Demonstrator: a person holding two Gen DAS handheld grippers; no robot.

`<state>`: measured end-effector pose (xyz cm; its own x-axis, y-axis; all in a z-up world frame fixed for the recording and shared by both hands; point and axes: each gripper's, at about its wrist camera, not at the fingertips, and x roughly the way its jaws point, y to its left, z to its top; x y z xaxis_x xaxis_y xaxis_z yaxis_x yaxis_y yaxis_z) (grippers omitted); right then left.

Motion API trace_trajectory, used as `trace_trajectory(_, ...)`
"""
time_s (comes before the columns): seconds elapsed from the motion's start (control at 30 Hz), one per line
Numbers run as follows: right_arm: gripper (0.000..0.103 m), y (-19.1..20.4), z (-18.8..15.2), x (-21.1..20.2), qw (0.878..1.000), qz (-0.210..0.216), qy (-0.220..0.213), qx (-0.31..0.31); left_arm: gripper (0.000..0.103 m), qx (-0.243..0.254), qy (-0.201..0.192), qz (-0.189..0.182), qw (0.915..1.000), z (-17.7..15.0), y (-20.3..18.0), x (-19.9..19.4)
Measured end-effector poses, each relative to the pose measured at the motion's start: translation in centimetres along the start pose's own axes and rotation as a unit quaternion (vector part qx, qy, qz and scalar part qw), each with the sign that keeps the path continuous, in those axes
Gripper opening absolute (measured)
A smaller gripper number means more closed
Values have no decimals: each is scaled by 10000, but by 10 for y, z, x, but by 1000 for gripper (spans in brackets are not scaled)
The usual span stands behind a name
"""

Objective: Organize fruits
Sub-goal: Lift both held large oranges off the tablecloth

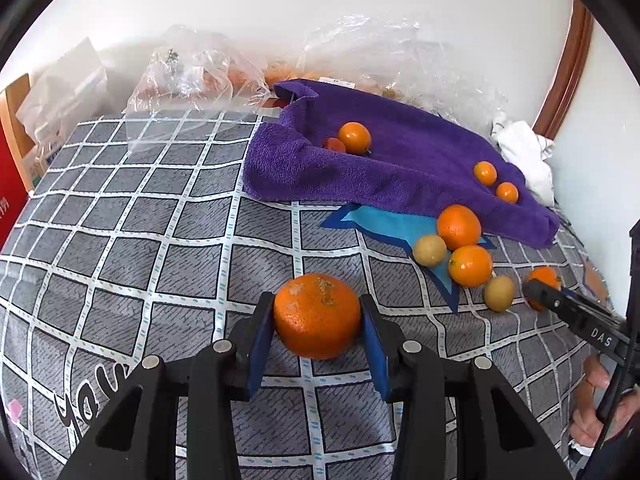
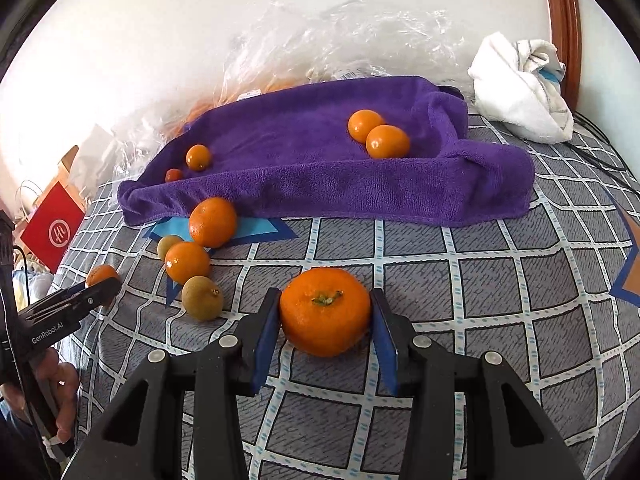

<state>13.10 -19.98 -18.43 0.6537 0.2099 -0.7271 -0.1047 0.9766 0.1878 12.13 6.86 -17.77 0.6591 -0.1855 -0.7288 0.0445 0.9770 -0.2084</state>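
Note:
My left gripper is shut on a large mandarin just above the checked cloth. My right gripper is shut on another mandarin, stem up. A purple towel holds several small oranges and a small red fruit. In front of it lie more oranges and yellowish fruits on a blue star shape. The same group and the towel show in the right wrist view. Each gripper shows at the other view's edge, the right one, the left one.
Clear plastic bags lie along the back wall. A white cloth bundle sits at the back right. A red box stands off the left edge of the table. Cables run at the right.

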Motion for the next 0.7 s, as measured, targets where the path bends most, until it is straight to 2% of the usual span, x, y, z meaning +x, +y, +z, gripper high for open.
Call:
trace_trajectory(0.5,44,-1,1,0,9999,111,89,7,39,-12,2,41,10000,-1,-3,1)
trace_trajectory(0.63,44,-3,0,-1,9998,152,57,76,39,-197,-54,-262,9994,-3,4,-2)
trace_trajectory(0.7,43,-2,-1,-2,9999,117,45,79,39,-220,-66,-283,9993,-4,5,-2)
